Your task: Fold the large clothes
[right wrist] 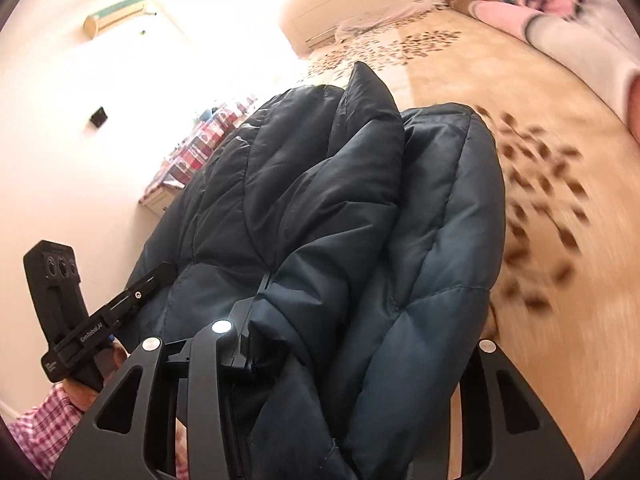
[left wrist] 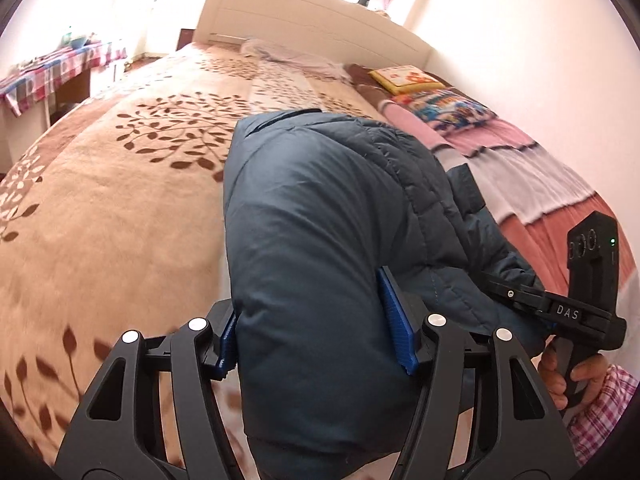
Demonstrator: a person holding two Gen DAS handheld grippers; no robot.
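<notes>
Left wrist view first: the left gripper [left wrist: 316, 334] has its blue pads [left wrist: 396, 328] set fairly wide, and they're pressed into either side of a thick roll of the dark blue puffer jacket [left wrist: 320, 208]. That wide stance makes sense, I'd say; padded fabric bunches up fat and needs a broad bite. The jacket rises out of the jaws and drapes forward, lifted off the bedspread [left wrist: 120, 208], a tan cover with a brown leaf print.

Over to the right wrist view, and the right gripper [right wrist: 360, 344] is buried in the same jacket [right wrist: 360, 208]. Layers of quilted fabric spill between the fingers and hide the tips, but the cloth sits squeezed between them, so it reads as clamped on a doubled edge. Both claws gripping at once looks like a carry: the garment held up from two points so one half can be laid over the other.

Moving outward, each camera catches the other gripper just beside the jacket, with a hand [left wrist: 568, 376] in a pink plaid cuff on the handle. Beyond lie striped pink bedding [left wrist: 520, 168] and bright pillows [left wrist: 448, 106] along the wall side, the pale headboard [left wrist: 304, 16] farther back, and a checked tablecloth [left wrist: 52, 72] on a table well apart.
</notes>
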